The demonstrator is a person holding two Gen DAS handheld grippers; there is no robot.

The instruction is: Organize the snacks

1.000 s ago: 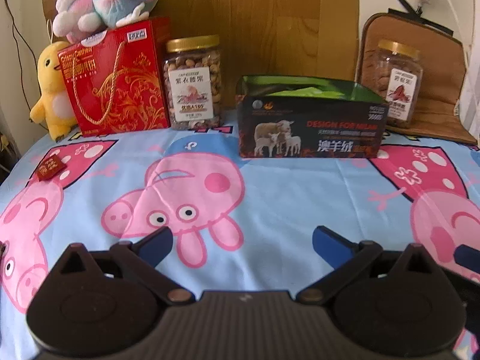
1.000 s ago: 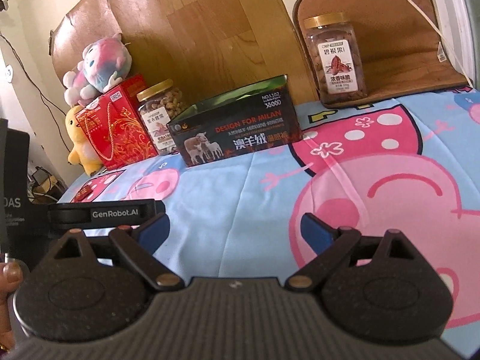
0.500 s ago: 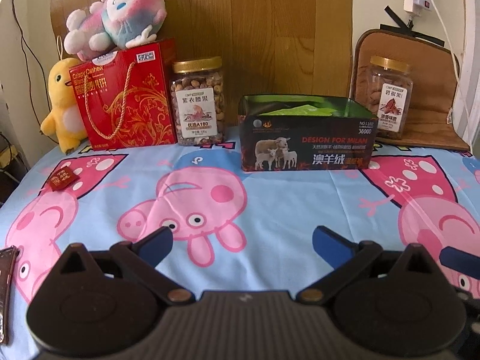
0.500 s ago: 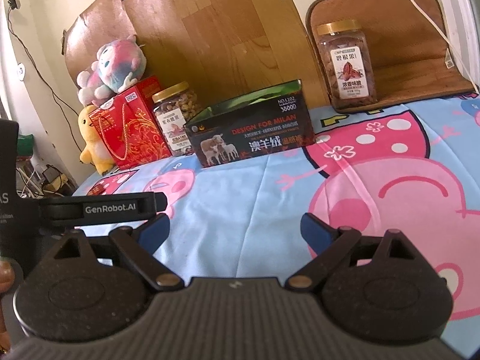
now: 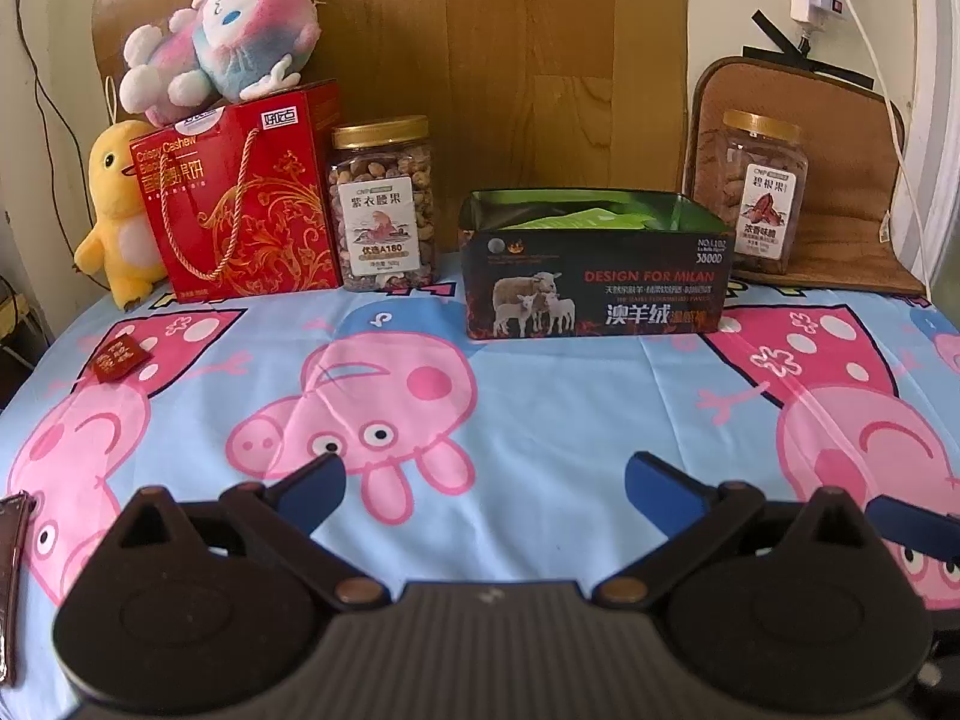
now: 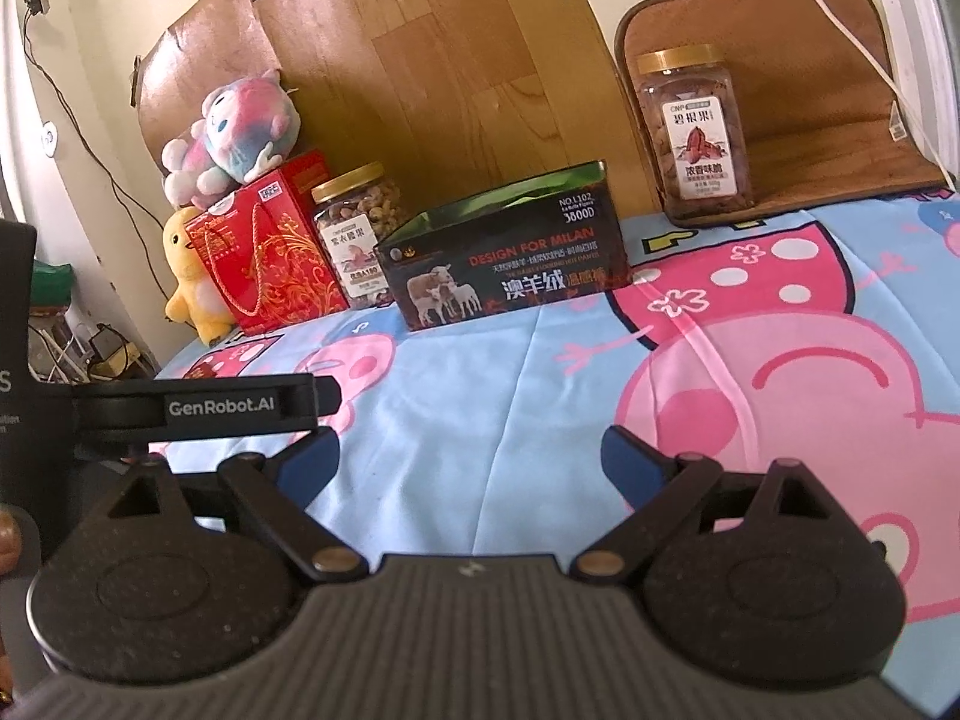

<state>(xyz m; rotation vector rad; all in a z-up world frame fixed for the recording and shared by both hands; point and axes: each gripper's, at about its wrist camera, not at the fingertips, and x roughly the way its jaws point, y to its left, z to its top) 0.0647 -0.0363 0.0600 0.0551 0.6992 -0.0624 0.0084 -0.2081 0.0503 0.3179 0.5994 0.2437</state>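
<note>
Spread wide and holding nothing, the jaws of both the left gripper and right gripper hover over the cartoon-pig bedsheet. At its far edge stands an open black cardboard box with sheep print, between a gold-lidded clear jar of cashews and a gold-lidded clear jar of pecans. A red gift box touches the cashew jar's left side.

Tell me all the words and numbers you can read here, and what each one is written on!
"DESIGN FOR MILAN", "3800D", "澳羊绒": black box with sheep.
"Crispy Cashew": red gift box.
"紫衣腰果", "A180": cashew jar.
"碧根果": pecan jar on the brown cushion.
"GenRobot.AI": left gripper, seen from the right wrist.
Smaller print on boxes and jars, and the small red packet: too blurred.
</note>
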